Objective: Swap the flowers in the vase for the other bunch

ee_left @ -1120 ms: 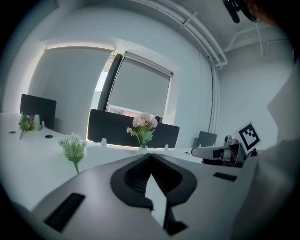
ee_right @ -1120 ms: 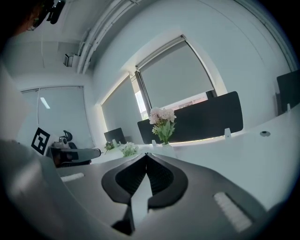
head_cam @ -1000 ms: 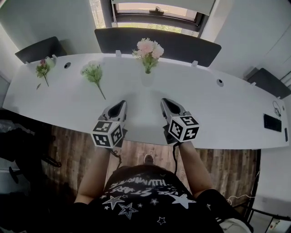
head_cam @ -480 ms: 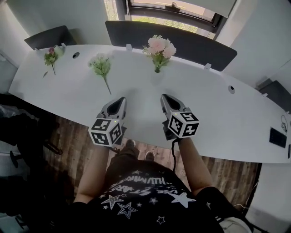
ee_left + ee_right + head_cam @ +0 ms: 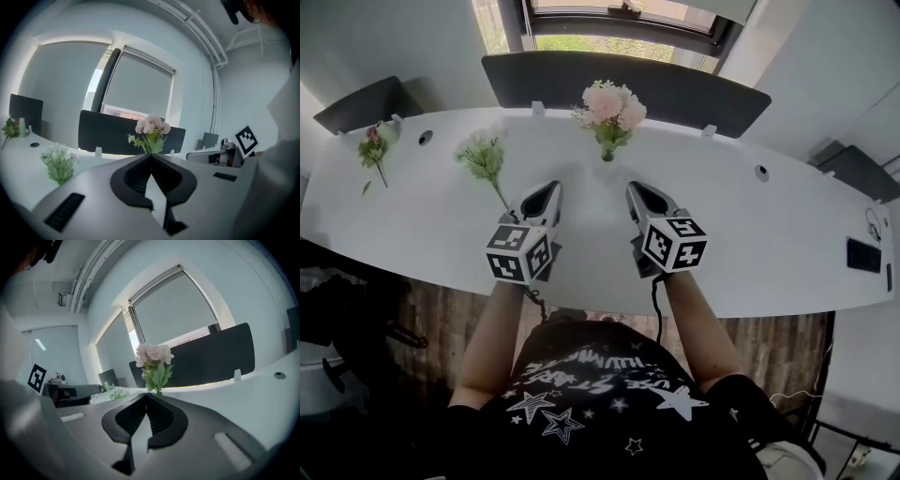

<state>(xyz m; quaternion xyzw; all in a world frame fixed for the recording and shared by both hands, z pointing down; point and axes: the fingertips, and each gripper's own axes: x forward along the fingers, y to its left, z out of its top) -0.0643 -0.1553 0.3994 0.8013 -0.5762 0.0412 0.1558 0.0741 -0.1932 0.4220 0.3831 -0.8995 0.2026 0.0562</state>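
Standing at the long white table [image 5: 750, 234], a gripper in each hand, both held low over the near half of the top. Over to the left gripper [image 5: 549, 188]: shut tight, tips pressed together, nothing between them. Same story on the right gripper [image 5: 636, 187]: closed and empty. Side by side with a gap between, both pointing toward the far edge.

Straight ahead, between the two lines of aim: pink flowers [image 5: 608, 101] upright in the vase [image 5: 607, 155], close to the far edge, just in front of the dark divider panel [image 5: 694, 92]. Vase itself barely readable against the white top. Well apart from both grippers, untouched.

Left of the vase: the other bunch [image 5: 484, 156], white blossoms and green leaves, lying flat on the table. Thin stem [image 5: 501, 193] running toward the near edge and ending just beside the left gripper. Touching or not, impossible to tell.

Further left, near the table's end: a smaller sprig [image 5: 371, 147] with a reddish bloom, also lying flat.

Now through the left gripper view: pink flowers dead ahead above the closed tips, white bunch down at the left, marker cube [image 5: 246, 137] of the right gripper off to the right. Through the right gripper view: flowers again centred above the shut tips.
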